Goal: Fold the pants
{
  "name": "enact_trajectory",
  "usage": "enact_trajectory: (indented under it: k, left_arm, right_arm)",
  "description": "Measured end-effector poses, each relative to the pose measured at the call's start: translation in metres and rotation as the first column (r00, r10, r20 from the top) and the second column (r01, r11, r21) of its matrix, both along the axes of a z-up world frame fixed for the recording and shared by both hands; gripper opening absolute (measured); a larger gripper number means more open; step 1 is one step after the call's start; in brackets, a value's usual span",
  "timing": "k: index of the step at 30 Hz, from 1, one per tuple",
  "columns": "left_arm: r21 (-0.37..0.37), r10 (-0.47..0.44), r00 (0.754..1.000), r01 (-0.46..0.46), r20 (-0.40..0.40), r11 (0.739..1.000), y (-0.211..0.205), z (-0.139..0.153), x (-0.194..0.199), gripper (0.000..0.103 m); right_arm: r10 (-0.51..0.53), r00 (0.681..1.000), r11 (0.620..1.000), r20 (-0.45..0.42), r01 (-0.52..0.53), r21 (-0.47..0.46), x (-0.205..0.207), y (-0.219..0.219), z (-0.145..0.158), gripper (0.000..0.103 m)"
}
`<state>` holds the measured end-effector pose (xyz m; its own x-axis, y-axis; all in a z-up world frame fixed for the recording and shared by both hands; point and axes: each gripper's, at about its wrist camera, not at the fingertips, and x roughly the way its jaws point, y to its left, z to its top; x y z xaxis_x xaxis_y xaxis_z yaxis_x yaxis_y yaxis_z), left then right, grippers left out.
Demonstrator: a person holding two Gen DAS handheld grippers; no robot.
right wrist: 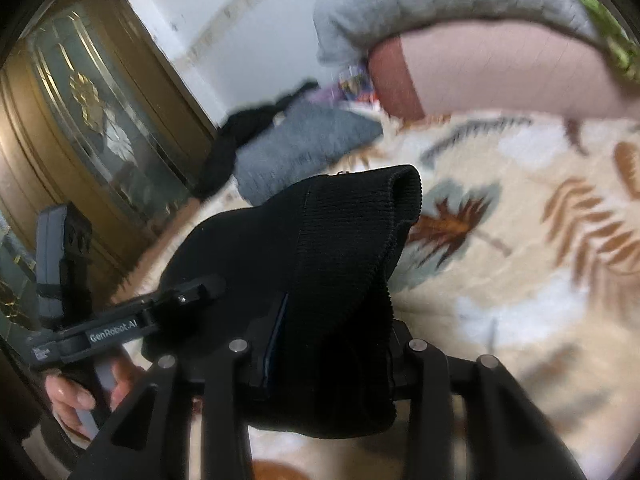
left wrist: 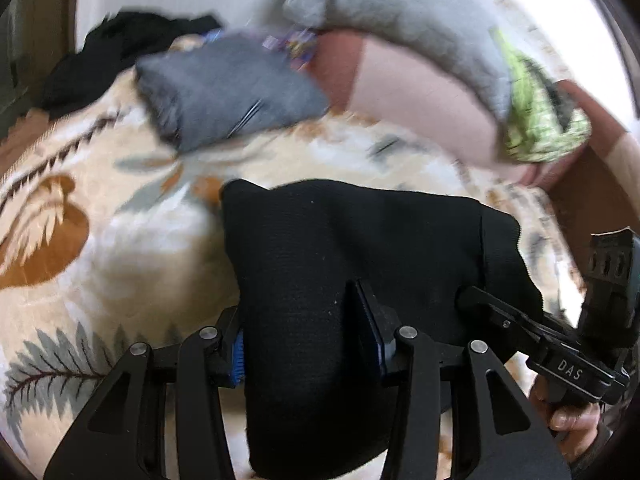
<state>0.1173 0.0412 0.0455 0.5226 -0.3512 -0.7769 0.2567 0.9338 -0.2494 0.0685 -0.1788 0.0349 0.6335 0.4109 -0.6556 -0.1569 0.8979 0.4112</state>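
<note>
The black pants (left wrist: 352,248) are held up in a folded bundle over the leaf-patterned blanket (left wrist: 120,240). My left gripper (left wrist: 308,336) is shut on the pants, with cloth bunched between its fingers. My right gripper (right wrist: 332,344) is shut on the ribbed waistband end of the pants (right wrist: 352,232). The right gripper also shows at the right of the left wrist view (left wrist: 532,328), touching the cloth's edge. The left gripper shows at the left of the right wrist view (right wrist: 132,316).
A folded grey garment (left wrist: 228,88) and a black clothes pile (left wrist: 108,52) lie at the blanket's far edge. A person's bare leg in grey shorts (left wrist: 420,92) leans over the blanket. A brown glass-fronted door (right wrist: 80,120) stands to the left.
</note>
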Motion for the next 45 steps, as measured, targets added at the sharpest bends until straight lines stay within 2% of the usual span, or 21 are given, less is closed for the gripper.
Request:
enact_trajectory:
  k: [1, 3, 4, 6, 8, 12, 16, 23, 31, 36, 45]
  left_arm:
    - [0.012, 0.007, 1.000, -0.007, -0.023, 1.000, 0.002, -0.008, 0.004, 0.051]
    - [-0.026, 0.035, 0.999, -0.035, -0.011, 0.999, 0.014, -0.017, 0.001, 0.084]
    - [-0.028, 0.056, 0.998, -0.056, -0.003, 0.998, 0.019, -0.018, 0.000, 0.087]
    - [-0.044, 0.066, 0.998, -0.066, -0.010, 0.997, 0.027, -0.019, 0.000, 0.087]
    - [-0.055, 0.097, 0.995, -0.098, -0.023, 0.994, 0.031, -0.015, -0.001, 0.087]
    - [0.035, 0.139, 0.987, -0.142, 0.079, 0.989, 0.025, 0.006, -0.017, 0.087]
    - [0.039, 0.130, 0.983, -0.137, 0.133, 0.990, 0.015, 0.021, -0.024, 0.087]
    - [0.048, 0.102, 0.986, -0.109, 0.129, 0.993, -0.001, 0.016, -0.023, 0.087]
    - [0.083, 0.061, 0.996, -0.067, 0.069, 0.994, -0.009, -0.013, -0.007, 0.087]
    - [0.039, 0.068, 0.997, -0.070, 0.035, 0.997, -0.006, -0.020, -0.001, 0.087]
    - [0.055, 0.071, 0.995, -0.075, 0.064, 0.996, -0.004, -0.014, -0.014, 0.087]
  right_arm:
    - [-0.003, 0.999, 0.999, -0.041, 0.001, -0.040, 0.004, 0.002, -0.011, 0.044]
    - [-0.026, 0.999, 0.999, -0.018, 0.026, -0.037, -0.003, -0.006, -0.014, 0.057]
    - [-0.036, 0.999, 0.999, -0.016, 0.035, -0.030, -0.006, -0.011, -0.013, 0.059]
    - [-0.047, 0.998, 0.999, -0.029, 0.046, -0.016, -0.011, -0.021, -0.009, 0.059]
    - [-0.054, 0.999, 0.997, -0.006, 0.054, -0.056, -0.020, -0.023, 0.004, 0.059]
    - [-0.036, 0.997, 0.992, 0.075, 0.045, -0.122, -0.029, -0.018, 0.033, 0.056]
    - [0.005, 0.995, 0.992, 0.098, 0.007, -0.125, -0.024, -0.004, 0.047, 0.043]
    - [0.003, 0.997, 0.985, 0.083, 0.011, -0.172, 0.000, 0.016, 0.037, 0.043]
    - [-0.061, 0.998, 0.981, 0.010, 0.062, -0.186, 0.036, 0.010, 0.003, 0.046]
    - [-0.047, 0.999, 0.980, 0.012, 0.048, -0.195, 0.039, 0.010, 0.001, 0.046]
    - [-0.042, 0.998, 0.988, 0.041, 0.048, -0.145, 0.005, 0.004, 0.027, 0.047]
